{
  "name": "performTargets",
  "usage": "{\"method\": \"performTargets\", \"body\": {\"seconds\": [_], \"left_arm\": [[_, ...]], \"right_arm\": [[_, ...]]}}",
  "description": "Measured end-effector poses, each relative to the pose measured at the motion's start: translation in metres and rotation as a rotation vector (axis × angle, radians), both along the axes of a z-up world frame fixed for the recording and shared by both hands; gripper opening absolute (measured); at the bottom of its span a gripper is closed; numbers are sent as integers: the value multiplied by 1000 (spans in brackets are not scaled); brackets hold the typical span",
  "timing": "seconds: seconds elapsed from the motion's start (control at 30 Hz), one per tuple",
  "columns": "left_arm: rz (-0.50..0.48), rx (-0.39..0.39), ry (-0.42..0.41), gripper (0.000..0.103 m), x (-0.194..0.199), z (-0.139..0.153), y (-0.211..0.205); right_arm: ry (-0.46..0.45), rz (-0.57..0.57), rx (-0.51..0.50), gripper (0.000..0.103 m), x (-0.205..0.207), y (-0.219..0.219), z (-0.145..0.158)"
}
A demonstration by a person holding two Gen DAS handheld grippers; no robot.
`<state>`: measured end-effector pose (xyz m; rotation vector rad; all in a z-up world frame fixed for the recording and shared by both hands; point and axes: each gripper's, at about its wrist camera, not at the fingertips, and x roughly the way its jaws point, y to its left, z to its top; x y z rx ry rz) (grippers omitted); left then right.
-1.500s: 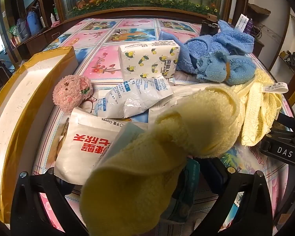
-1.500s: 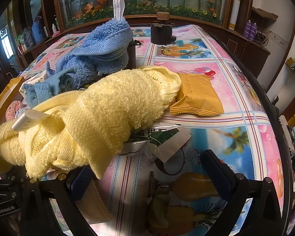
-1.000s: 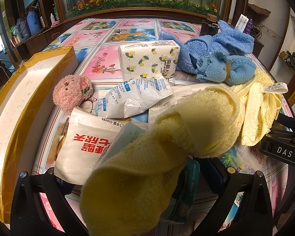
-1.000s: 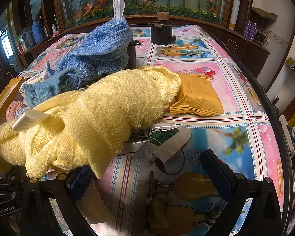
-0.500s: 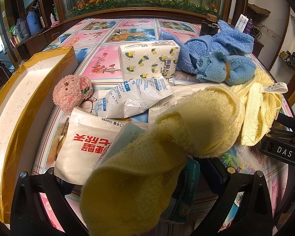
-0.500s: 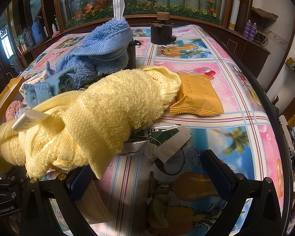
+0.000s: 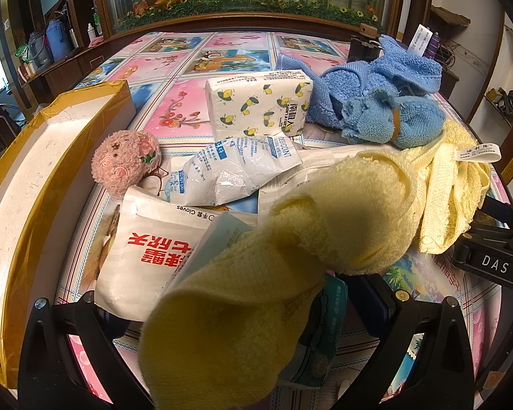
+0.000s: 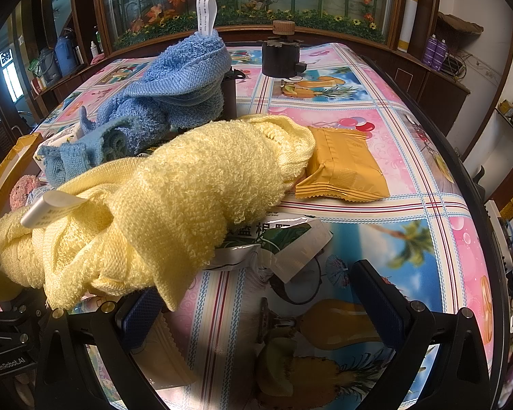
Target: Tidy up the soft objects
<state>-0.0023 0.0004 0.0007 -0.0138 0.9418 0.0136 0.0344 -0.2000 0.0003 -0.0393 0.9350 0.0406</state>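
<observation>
A yellow towel [image 7: 325, 225] lies bunched across the table. One end rests between the spread fingers of my left gripper [image 7: 236, 311], which stands open and is not clamped on it. In the right wrist view the same yellow towel [image 8: 195, 198] drapes over the left finger of my right gripper [image 8: 256, 294], also open with nothing pinched. A crumpled blue towel [image 7: 386, 102] [image 8: 174, 92] sits behind it. A pink plush ball [image 7: 125, 160] lies beside a long yellow-taped box [image 7: 34, 171] at the left.
A lemon-print tissue pack [image 7: 256, 106], a white pouch [image 7: 236, 174], a white gloves bag [image 7: 154, 249] and a teal packet [image 7: 325, 324] crowd the middle. An orange packet [image 8: 342, 167], a foil sachet [image 8: 273, 242] and a dark jar [image 8: 280, 54] lie to the right.
</observation>
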Motion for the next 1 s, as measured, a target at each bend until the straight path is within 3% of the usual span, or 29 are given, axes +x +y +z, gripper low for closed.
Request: {"method": "performTargets", "body": {"seconds": [0.63,0.83,1.0], "left_arm": [[-4,1,3,103,0,0,1],[-14,-1,56,103,6,0,4],[-33,0,37,103,4,0,5]], "right_arm": [[0,0,0,103,0,0,0],[0,0,0,103,0,0,0],[0,0,0,103,1,0,0]]}}
